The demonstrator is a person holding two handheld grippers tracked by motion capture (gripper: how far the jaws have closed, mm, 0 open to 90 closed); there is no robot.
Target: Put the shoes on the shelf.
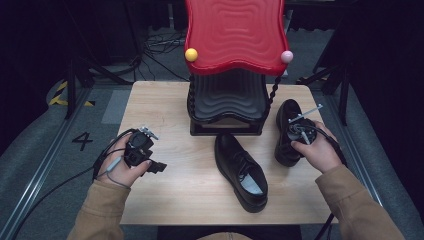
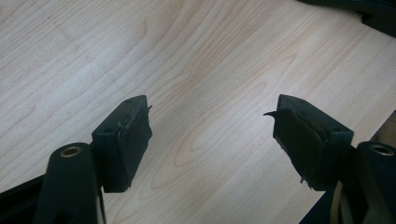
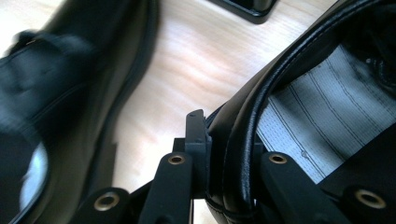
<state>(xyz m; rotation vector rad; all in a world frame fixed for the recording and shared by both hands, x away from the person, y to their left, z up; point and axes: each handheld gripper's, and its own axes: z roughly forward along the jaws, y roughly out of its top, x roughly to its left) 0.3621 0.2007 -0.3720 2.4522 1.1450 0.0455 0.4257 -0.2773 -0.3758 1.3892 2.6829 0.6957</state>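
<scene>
Right gripper pinching rim of black shoe at frame right, left gripper spread over bare table, lower left.

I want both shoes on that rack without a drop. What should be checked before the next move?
1. Right gripper clamped on the right shoe at its collar rim: ok.
2. Grip depth: only the thin rim sits between the jaws, so it may slip: cannot tell.
3. Left gripper free: ok, jaws open over bare table.
4. Second shoe lying apart from the held one: ok.
5. Black shelf under the red top free of things: ok on the part in sight.
</scene>
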